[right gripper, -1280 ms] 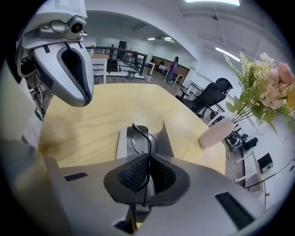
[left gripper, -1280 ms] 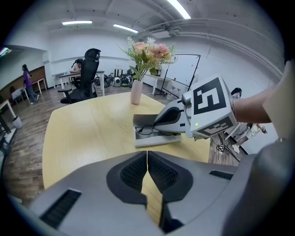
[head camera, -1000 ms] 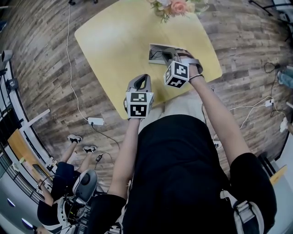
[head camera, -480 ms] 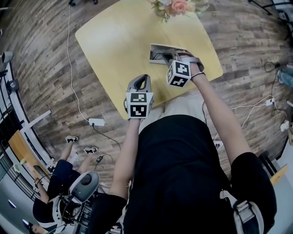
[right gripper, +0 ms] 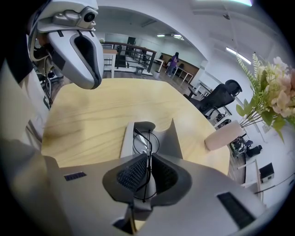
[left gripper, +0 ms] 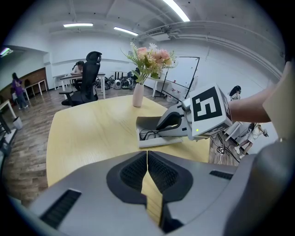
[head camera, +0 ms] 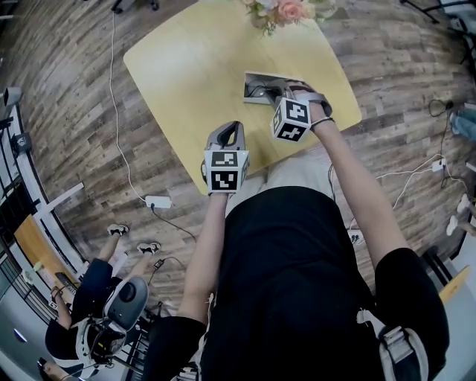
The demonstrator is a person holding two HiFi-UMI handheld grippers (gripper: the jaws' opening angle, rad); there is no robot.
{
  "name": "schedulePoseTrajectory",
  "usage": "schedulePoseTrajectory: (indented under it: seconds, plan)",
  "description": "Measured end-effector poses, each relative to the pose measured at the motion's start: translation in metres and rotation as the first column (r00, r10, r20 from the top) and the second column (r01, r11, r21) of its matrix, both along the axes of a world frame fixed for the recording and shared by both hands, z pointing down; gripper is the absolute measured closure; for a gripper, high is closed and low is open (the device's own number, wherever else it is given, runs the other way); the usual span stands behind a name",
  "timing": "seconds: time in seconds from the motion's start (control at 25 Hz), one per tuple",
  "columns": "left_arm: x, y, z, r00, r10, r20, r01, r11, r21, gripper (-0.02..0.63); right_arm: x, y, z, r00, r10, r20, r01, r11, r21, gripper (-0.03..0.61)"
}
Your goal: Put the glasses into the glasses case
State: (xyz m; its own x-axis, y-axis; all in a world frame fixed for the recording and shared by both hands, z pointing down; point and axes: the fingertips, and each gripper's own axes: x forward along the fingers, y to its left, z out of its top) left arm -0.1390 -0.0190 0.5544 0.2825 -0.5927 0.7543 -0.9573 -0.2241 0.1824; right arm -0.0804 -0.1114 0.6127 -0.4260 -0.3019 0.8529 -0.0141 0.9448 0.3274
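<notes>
Head view: I'm looking steeply down on a yellow surface [head camera: 193,67]. The open glasses case [head camera: 256,78] lies toward its 3 o'clock side, and a bunch of flowers [head camera: 286,10] sits at the 12 o'clock edge. My right gripper [head camera: 272,91] is tipped down into the case, with its marker cube at its 5 o'clock. My left gripper [head camera: 227,126] hangs over the surface's near edge, at about 7 o'clock from the right one and well apart from the case.

Left gripper view: the left gripper [left gripper: 147,156] is clenched on nothing. Its pads meet at the tips, and only bare yellow surface shows through the slit lower down. Ahead, at 12 to 1 o'clock, the case [left gripper: 152,140] lies open with the dark wire of the glasses [left gripper: 148,134] inside it and the right gripper [left gripper: 171,123] nosed into it. A pale vase [left gripper: 138,94] of flowers stands beyond, at 12 o'clock.

Right gripper view: the jaws of the right gripper [right gripper: 147,162] have just been opening. The thin dark frame of the glasses [right gripper: 146,142] stands in the narrow gap between the pads, which look eased off it, so I read it as released. The round lens ahead rests inside the case [right gripper: 173,138], at 12 o'clock from the jaws. The left gripper [right gripper: 87,69] hangs at 10 o'clock and the vase [right gripper: 223,135] lies at 2 o'clock.
</notes>
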Motion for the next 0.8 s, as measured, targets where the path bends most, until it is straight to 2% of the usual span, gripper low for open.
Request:
schedulePoseTrajectory:
  seconds: [0.4,0.8]
  plan:
    - [0.005,0.000,-0.008,1.000,0.014,-0.013,-0.013,1.000,0.019,0.589,0.015,0.007,-0.043,0.998,0.034,0.060,-0.036,0.999,0.034,0.531]
    - [0.017,0.001,-0.008,0.999,0.032,-0.015,-0.032,0.999,0.021,0.589,0.040,-0.015,-0.079,0.991,0.089,0.100,-0.100,0.989,0.107,0.543]
